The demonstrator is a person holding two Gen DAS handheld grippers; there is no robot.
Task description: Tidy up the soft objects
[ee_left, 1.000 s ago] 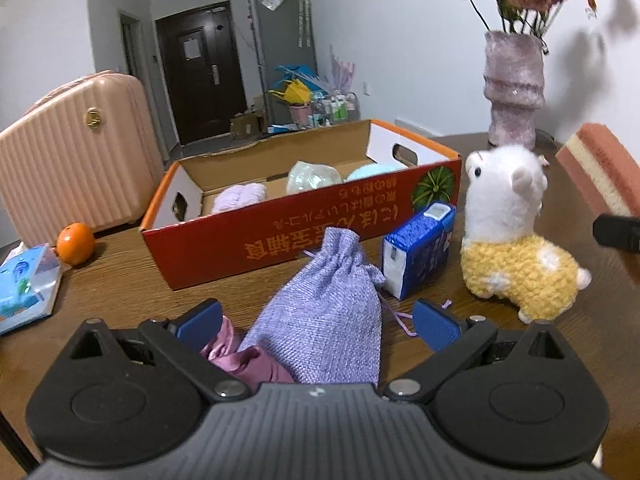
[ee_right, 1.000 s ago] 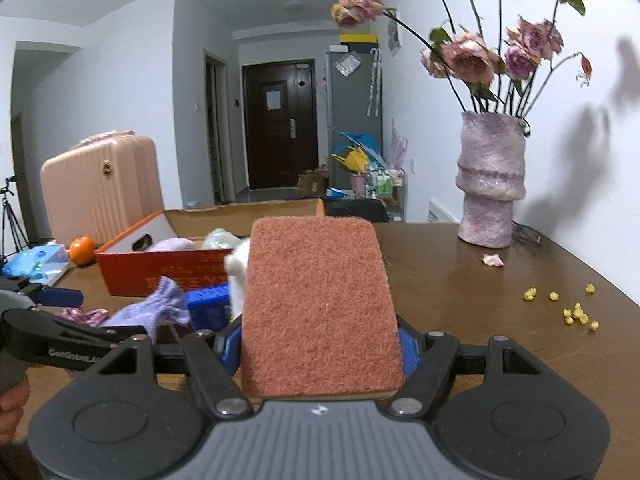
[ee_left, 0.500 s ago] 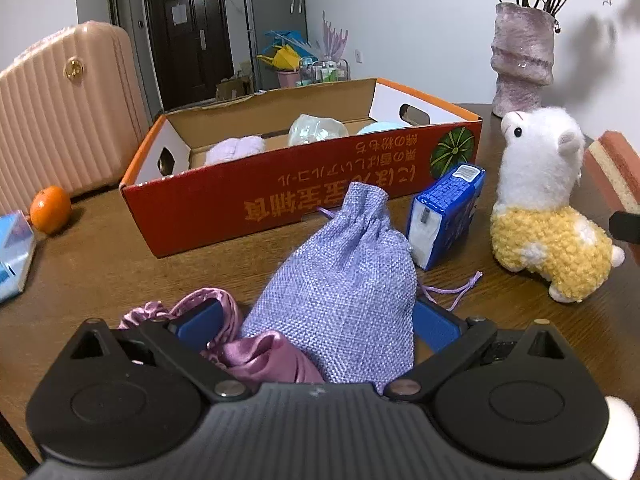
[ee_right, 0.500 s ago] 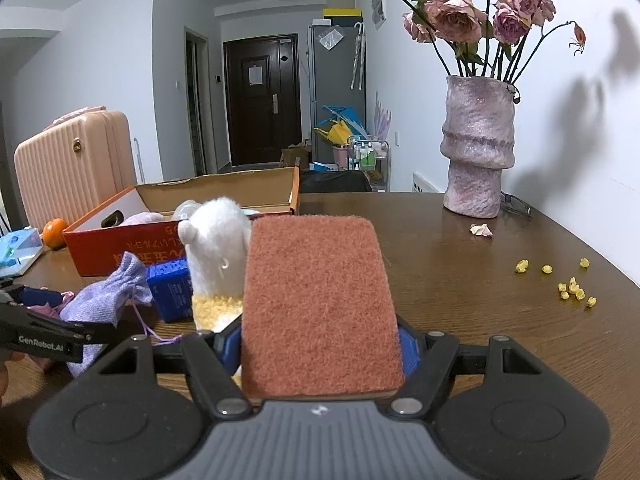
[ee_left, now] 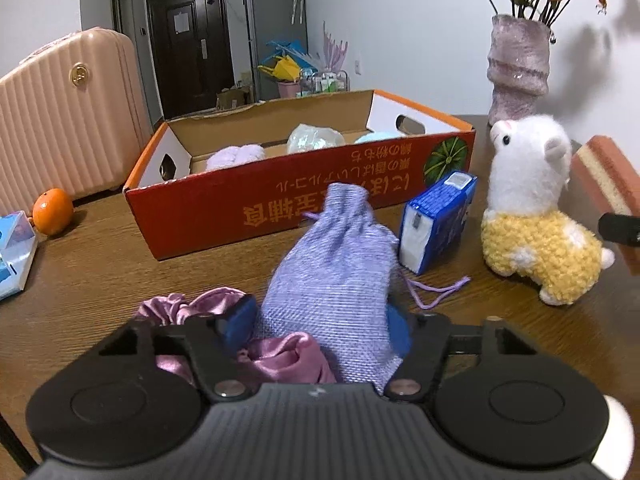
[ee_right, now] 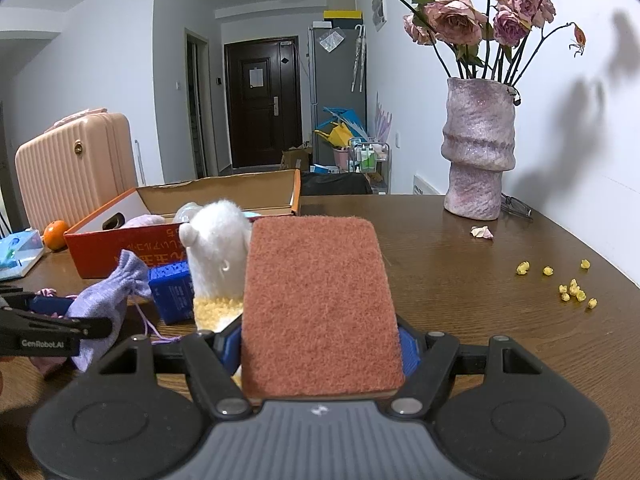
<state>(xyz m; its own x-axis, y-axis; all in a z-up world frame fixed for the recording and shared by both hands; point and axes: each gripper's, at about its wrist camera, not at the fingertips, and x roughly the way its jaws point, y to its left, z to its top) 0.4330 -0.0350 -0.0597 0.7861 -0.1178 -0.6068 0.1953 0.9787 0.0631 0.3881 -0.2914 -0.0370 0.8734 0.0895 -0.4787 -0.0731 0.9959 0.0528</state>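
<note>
My left gripper [ee_left: 320, 324] is shut on a lilac drawstring pouch [ee_left: 340, 268] lying on the wooden table, with a pink satin scrunchie [ee_left: 200, 304] under its left finger. My right gripper [ee_right: 320, 344] is shut on a reddish-brown sponge [ee_right: 320, 304], held above the table right of a white and yellow alpaca plush [ee_left: 532, 216]. The red cardboard box [ee_left: 248, 208] behind the pouch holds several soft items. The sponge also shows at the right edge of the left wrist view [ee_left: 608, 184].
A blue carton [ee_left: 436, 220] stands between pouch and plush. An orange [ee_left: 52, 211], a tissue pack [ee_left: 12, 252] and a pink suitcase [ee_left: 68, 112] are at the left. A vase of dried roses [ee_right: 478, 148] stands at the back right, with yellow crumbs [ee_right: 572, 288] nearby.
My left gripper has moved forward and closed on the lilac pouch. My right gripper with the sponge has come lower and closer to the plush.
</note>
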